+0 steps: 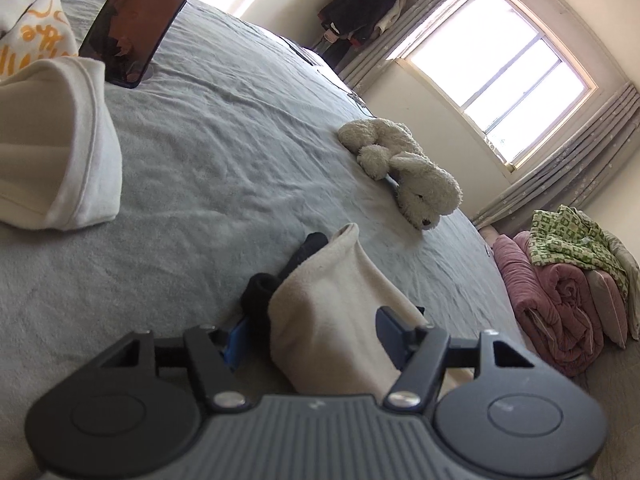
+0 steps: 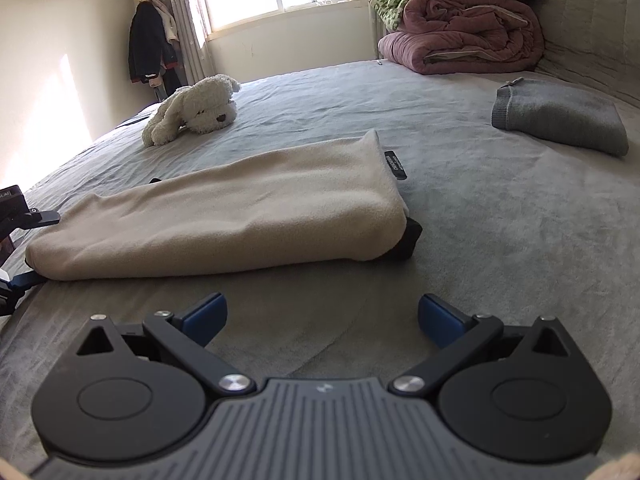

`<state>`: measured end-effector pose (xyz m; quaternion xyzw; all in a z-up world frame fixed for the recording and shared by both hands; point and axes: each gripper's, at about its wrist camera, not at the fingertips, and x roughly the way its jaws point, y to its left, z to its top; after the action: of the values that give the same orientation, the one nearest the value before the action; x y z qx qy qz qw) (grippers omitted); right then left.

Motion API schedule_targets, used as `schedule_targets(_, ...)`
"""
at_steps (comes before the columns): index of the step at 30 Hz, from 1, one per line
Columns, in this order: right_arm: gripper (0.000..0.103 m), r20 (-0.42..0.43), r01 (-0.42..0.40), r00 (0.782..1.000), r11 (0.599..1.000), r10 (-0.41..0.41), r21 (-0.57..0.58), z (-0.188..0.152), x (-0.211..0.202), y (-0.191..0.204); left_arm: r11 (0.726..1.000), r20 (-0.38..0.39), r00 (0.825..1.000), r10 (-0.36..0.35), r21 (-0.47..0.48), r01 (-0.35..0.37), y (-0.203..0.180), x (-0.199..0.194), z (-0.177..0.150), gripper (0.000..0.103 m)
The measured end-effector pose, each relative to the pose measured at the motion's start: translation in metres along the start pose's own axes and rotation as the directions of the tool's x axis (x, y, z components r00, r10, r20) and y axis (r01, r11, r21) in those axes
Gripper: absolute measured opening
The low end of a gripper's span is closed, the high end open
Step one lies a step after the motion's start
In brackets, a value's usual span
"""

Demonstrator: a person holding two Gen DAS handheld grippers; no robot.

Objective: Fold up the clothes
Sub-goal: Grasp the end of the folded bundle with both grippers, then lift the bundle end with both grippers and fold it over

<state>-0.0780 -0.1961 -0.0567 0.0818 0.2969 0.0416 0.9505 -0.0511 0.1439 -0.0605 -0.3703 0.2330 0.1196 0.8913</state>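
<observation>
Fleece, cream garment point(image 2: 224, 216) w/ black layer point(image 2: 408, 240) peeking at its right end: lies as a long folded bundle across the grey bed point(image 2: 500, 280), mid-scene, plush dog point(image 2: 196, 110) far left. Likely light, soft, floppy, non-slip; best taken at an end edge, pinching all layers. Left gripper point(image 1: 324, 328) has jaws set either side of the bundle's left end, prob. not yet clamped (view poor); right gripper point(image 2: 320, 316) spread wide, holding nothing, near side.

orange script on white garment point(image 1: 38, 36): unreadable | black tag point(image 2: 395, 165): too blurred to read
</observation>
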Motion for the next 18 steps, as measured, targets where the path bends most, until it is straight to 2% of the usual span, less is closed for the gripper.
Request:
schedule_targets(1,0.103,-0.001,0.001,1.0,1.0,-0.001,-0.002,0.0,0.0,0.0,1.0,0.008,1.0,0.023,0.014,-0.024,-0.001,0.0,-0.001,0.044)
schedule_targets(2,0.103,-0.001,0.003,1.0,1.0,-0.003,-0.004,0.0,0.0,0.0,0.999,0.015,0.999,0.04,0.026,-0.04,-0.002,0.0,-0.002,0.042)
schedule_targets(5,0.103,0.005,0.006,1.0,1.0,-0.006,-0.008,0.0,-0.001,0.002,0.999,0.036,0.999,0.03,0.044,-0.031,-0.001,-0.002,-0.002,0.032)
schedule_targets(8,0.099,0.043,-0.022,0.999,0.999,0.02,0.026,0.007,-0.008,0.003,0.998,0.052,0.999,0.014,0.064,-0.018,-0.002,-0.005,-0.001,0.029)
schedule_targets(12,0.078,0.081,-0.155,0.986,0.983,0.147,0.104,0.029,-0.008,0.013,0.996,0.079,0.997,-0.009,0.091,0.001,-0.009,-0.01,-0.002,0.027)
schedule_targets(13,0.069,0.08,-0.192,0.98,0.976,0.184,0.101,0.036,-0.004,0.02,0.995,0.085,0.996,-0.015,0.098,0.006,-0.01,-0.011,-0.002,0.027)
schedule_targets(14,0.066,0.079,-0.219,0.974,0.971,0.212,0.093,0.041,0.0,0.027,0.994,0.092,0.996,-0.021,0.105,0.011,-0.012,-0.012,-0.002,0.027)
schedule_targets(16,0.048,0.068,-0.274,0.961,0.959,0.27,0.07,0.051,0.01,0.043,0.992,0.107,0.994,-0.037,0.124,0.023,-0.016,-0.015,-0.001,0.027)
schedule_targets(17,0.044,0.056,-0.295,0.955,0.954,0.292,0.062,0.054,0.015,0.05,0.99,0.114,0.992,-0.047,0.135,0.031,-0.018,-0.017,-0.001,0.026)
schedule_targets(18,0.036,0.042,-0.311,0.95,0.948,0.309,0.06,0.056,0.022,0.055,0.988,0.122,0.991,-0.059,0.149,0.041,-0.021,-0.019,0.0,0.026)
